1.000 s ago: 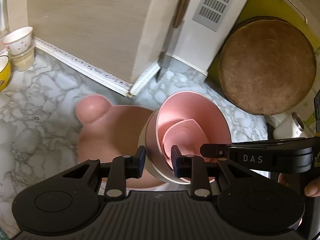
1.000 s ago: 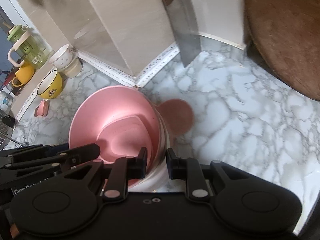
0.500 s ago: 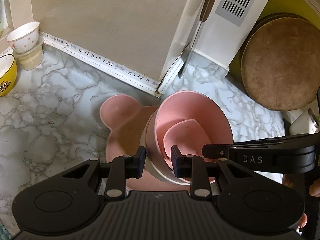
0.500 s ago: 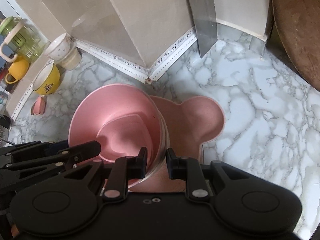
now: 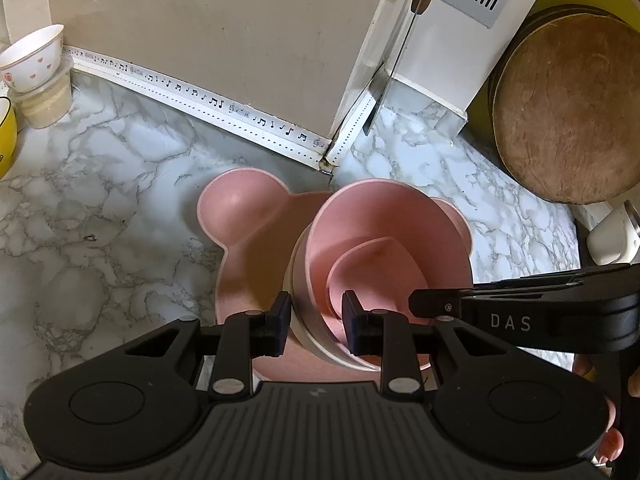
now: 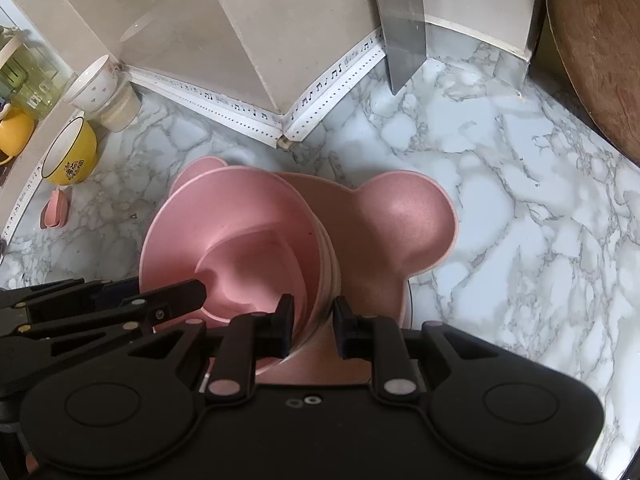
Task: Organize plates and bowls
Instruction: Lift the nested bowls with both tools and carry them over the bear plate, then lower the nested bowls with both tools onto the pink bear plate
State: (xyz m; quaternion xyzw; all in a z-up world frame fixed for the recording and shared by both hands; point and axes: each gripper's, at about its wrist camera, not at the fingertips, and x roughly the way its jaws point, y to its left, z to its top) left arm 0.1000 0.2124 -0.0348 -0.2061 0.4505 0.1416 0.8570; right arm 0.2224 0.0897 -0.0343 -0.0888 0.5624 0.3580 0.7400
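My left gripper (image 5: 315,322) has its fingers closed narrowly on the near left rim of the stack of nested pink round bowls (image 5: 384,256), one finger outside the wall and one inside. My right gripper (image 6: 313,326) is clamped the same way on the opposite rim of that stack (image 6: 240,252). The stack sits over the pink bear-shaped plate with two round ears (image 5: 244,216), which lies flat on the grey-veined white marble counter (image 5: 100,200) near the wall corner; I cannot tell whether the stack touches the plate. A steel cleaver (image 6: 402,28) hangs by the wall, and a yellow enamel mug (image 6: 70,158) stands off to the left.
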